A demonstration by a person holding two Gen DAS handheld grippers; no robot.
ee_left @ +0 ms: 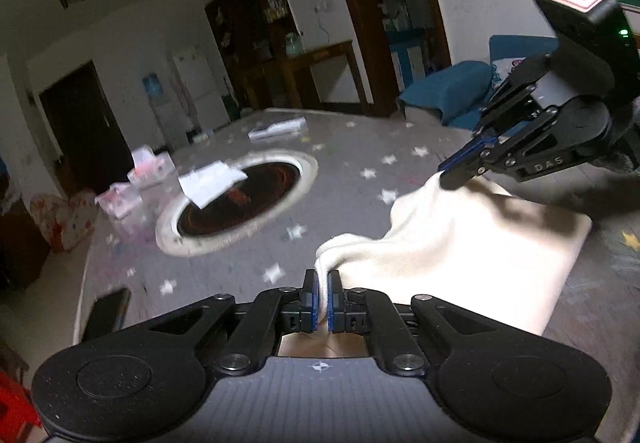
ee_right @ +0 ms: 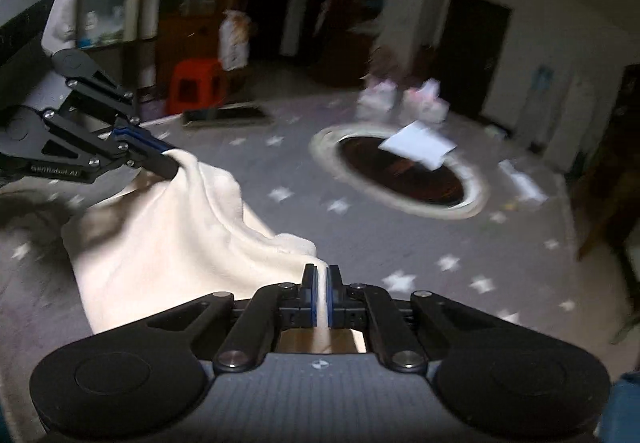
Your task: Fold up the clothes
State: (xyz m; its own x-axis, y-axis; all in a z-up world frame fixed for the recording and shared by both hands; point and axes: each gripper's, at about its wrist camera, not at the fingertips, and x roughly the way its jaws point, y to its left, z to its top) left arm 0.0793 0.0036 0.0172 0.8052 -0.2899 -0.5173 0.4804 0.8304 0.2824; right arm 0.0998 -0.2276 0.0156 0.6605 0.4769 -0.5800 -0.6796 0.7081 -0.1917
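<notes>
The left gripper (ee_left: 322,279) and right gripper (ee_right: 322,275), jaws nearly closed, each pinched a corner of the cream garment (ee_left: 472,255), lifting that edge off the star-patterned tablecloth (ee_left: 352,195), at the left camera's 3 o'clock, likely to fold it.

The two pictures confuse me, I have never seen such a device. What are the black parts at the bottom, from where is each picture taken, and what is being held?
No robot arm here: a person holds a two-finger gripper in each hand, and each gripper carries a fisheye camera looking along its fingers. One picture comes from the left gripper, the other from the right gripper; each view also shows the other gripper at the side. Both are shut on an edge of the cream cloth, lifting it above the grey star-patterned cover. Further away lie a round dark inset, papers and a phone.
</notes>
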